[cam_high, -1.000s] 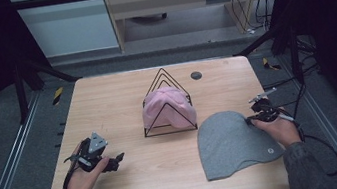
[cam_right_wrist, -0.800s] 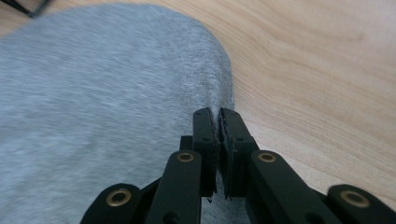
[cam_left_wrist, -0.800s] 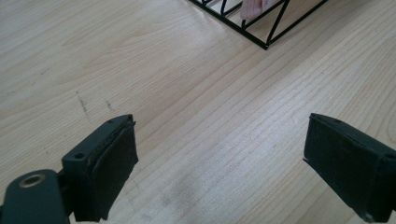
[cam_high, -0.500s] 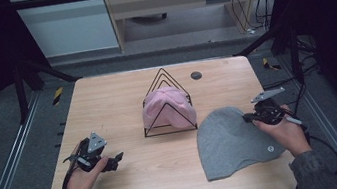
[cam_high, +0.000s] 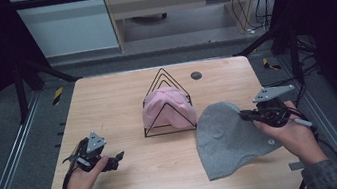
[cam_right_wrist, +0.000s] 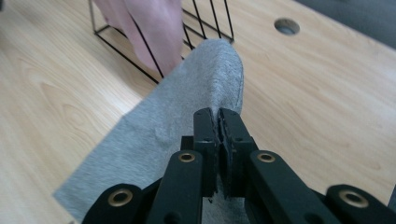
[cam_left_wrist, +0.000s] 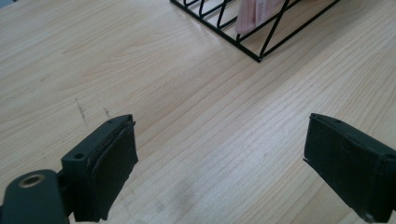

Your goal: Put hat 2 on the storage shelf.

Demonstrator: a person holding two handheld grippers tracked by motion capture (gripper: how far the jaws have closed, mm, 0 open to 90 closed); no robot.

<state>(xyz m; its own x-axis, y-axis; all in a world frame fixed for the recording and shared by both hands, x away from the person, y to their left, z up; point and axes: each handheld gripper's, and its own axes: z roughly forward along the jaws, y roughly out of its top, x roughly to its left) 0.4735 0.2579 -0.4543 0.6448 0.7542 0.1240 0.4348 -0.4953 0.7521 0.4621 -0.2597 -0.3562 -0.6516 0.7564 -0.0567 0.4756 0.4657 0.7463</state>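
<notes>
The desk (cam_high: 121,96) lay before me, pale wood with rounded corners, and on it everything sat within reach. Largest of the things was the grey hat (cam_high: 224,139), spread at about four o'clock from the desk's middle; its near part lay flat on the wood, while its far edge was lifted off the surface. In the right gripper view the grey hat (cam_right_wrist: 154,135) ran away from my jaws as a raised strip, its tip close to the rack.

Next came the black wire rack (cam_high: 166,102), standing at the middle of the desk, towards twelve o'clock of the hat, with a pink hat (cam_high: 167,109) draped inside its frame. The grey cloth's upper edge lay just beside the rack's right foot; I could not tell whether they touched.

My right claw (cam_high: 246,115) was at three o'clock of the rack, clamped tight on the hat's lifted edge, the two pads (cam_right_wrist: 205,140) pressed together with the grey cloth pinched between them.

My left claw (cam_high: 118,157) rested low at about eight o'clock, well apart from both hats, its jaws spread wide over bare wood with nothing between them.

Smallest, a dark round hole (cam_high: 196,75) sat at one o'clock, beyond the rack.
</notes>
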